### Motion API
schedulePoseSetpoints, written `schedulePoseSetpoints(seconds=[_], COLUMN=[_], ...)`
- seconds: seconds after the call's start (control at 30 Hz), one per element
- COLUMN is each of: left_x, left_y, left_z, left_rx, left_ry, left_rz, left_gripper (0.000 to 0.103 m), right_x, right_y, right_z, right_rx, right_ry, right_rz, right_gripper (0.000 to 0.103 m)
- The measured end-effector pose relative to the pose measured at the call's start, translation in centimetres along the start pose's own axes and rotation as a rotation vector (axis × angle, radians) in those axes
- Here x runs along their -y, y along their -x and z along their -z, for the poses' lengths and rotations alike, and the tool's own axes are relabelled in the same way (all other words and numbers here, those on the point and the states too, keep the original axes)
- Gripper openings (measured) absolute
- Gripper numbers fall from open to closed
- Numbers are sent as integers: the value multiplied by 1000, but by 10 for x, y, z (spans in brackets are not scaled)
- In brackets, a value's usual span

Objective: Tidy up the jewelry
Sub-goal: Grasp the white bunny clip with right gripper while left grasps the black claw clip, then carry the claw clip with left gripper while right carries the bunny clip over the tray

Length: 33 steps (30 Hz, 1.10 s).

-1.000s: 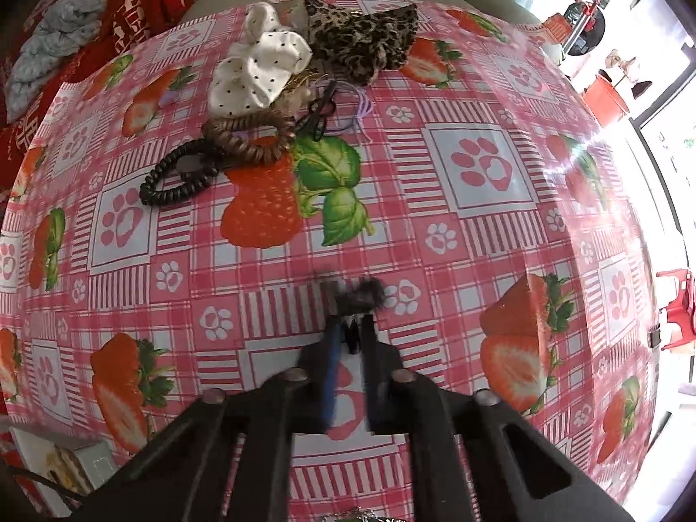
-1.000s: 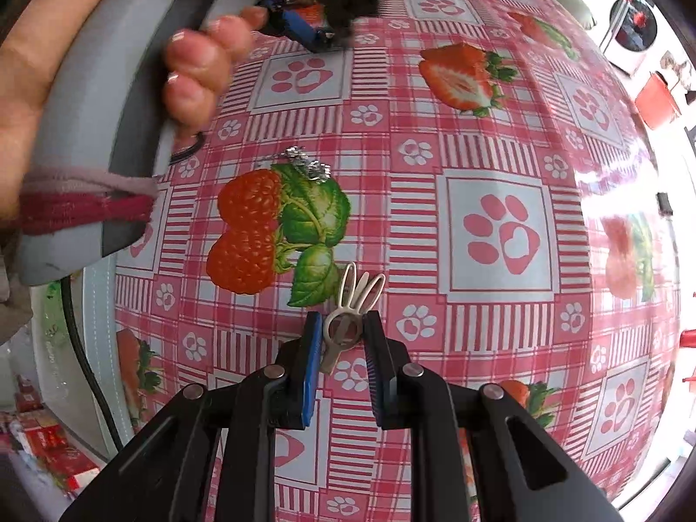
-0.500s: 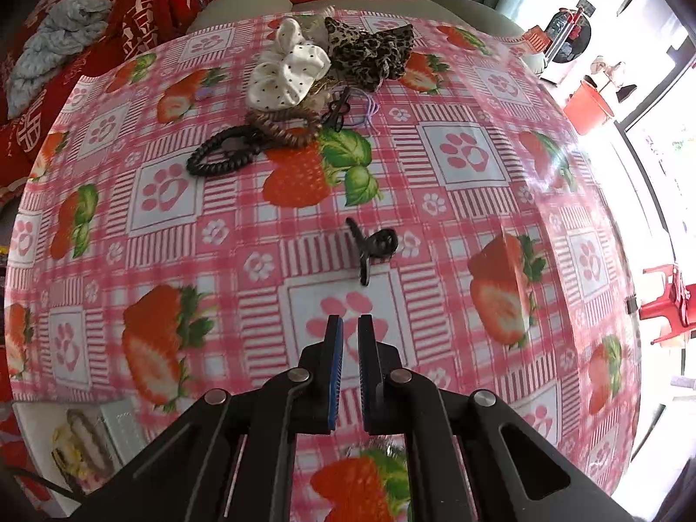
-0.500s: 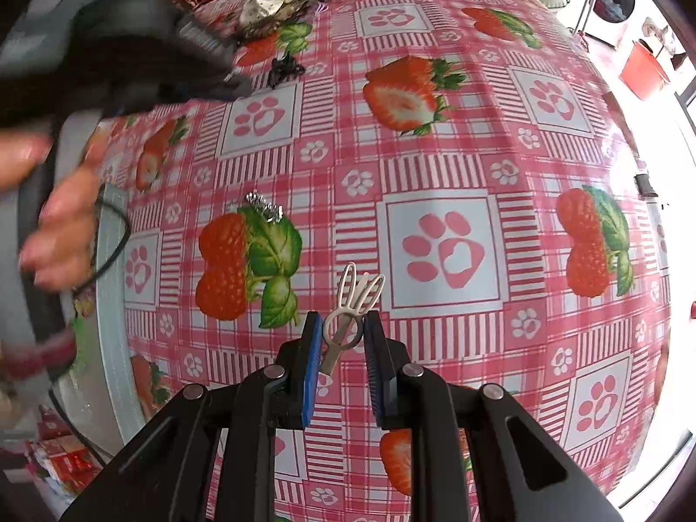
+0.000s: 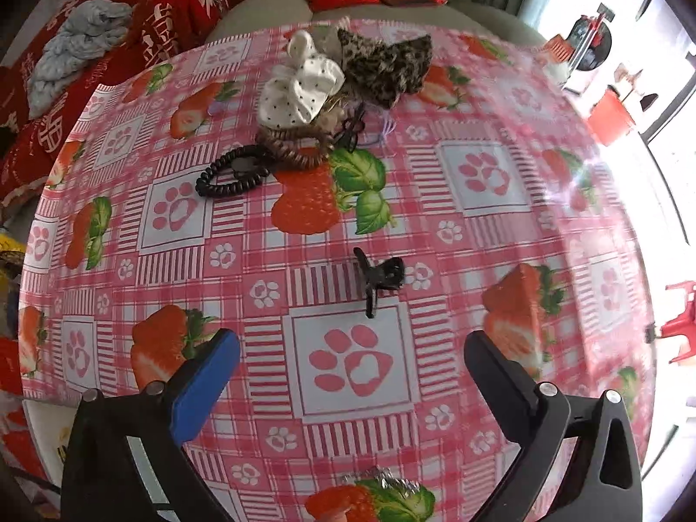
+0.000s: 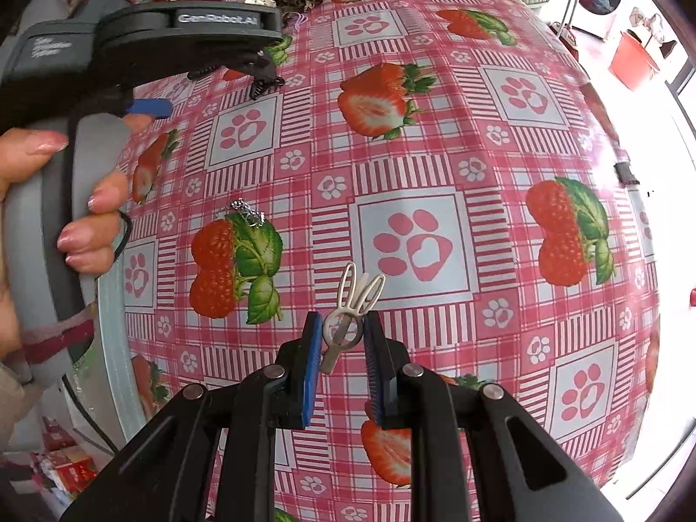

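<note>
A small black claw clip (image 5: pixel 377 276) lies on the strawberry tablecloth (image 5: pixel 478 226), just ahead of my left gripper (image 5: pixel 351 354), which is wide open and empty above the cloth. My right gripper (image 6: pixel 343 330) is shut on a beige rabbit-shaped hair clip (image 6: pixel 354 304) and holds it above the cloth. A small silver sparkly piece (image 6: pixel 245 209) lies on a strawberry print; it also shows at the bottom of the left wrist view (image 5: pixel 391 480). The black clip (image 6: pixel 265 82) shows under the left gripper body in the right wrist view.
A pile of hair things sits at the far side: a white dotted scrunchie (image 5: pixel 300 87), a leopard scrunchie (image 5: pixel 383 65), a brown coil tie (image 5: pixel 296 148), a black coil tie (image 5: pixel 232 178). Red cushions (image 5: pixel 182 8) lie behind the table.
My left gripper let go of the black claw clip, drew back from it and then opened wide. My right gripper keeps holding the rabbit clip, barely moved.
</note>
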<state>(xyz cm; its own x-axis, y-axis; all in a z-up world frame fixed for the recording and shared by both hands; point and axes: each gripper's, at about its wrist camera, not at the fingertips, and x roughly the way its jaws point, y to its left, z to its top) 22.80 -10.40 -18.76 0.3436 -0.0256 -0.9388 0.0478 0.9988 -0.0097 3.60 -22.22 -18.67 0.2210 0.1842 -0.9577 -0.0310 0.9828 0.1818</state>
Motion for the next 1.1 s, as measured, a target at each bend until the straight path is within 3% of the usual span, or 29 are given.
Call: schedulePoseSetpoints(seconds=[0.2,0.27,0.33,0.5,0.8,1.1], left_x=[6,10,13,23,10,-3], left_y=[-28,-37,-38,-32,-12,29], left_z=[-12,-14,-14,-15,-5,27], left_rx=[-15,-41,-27,3,14,11], left_ry=[11,-5,-14,-70,-55,-71], left_rz=[-13,-11,-12,8,48,57], left_gripper=[100,85,77,31,29,29], right_x=[9,11,14,16,19,17], right_y=[0,0,1,-2,-2,7], right_z=[3,4,5,4,0,-8], right_rx=[-4,-6,-8,-15,-11,-2], right_ry=[-17,-21,-25,-37,-38,-30], right_rz=[-8,-9,-9,-6,-10,-10], right_gripper=[21,21,21,21,21,21])
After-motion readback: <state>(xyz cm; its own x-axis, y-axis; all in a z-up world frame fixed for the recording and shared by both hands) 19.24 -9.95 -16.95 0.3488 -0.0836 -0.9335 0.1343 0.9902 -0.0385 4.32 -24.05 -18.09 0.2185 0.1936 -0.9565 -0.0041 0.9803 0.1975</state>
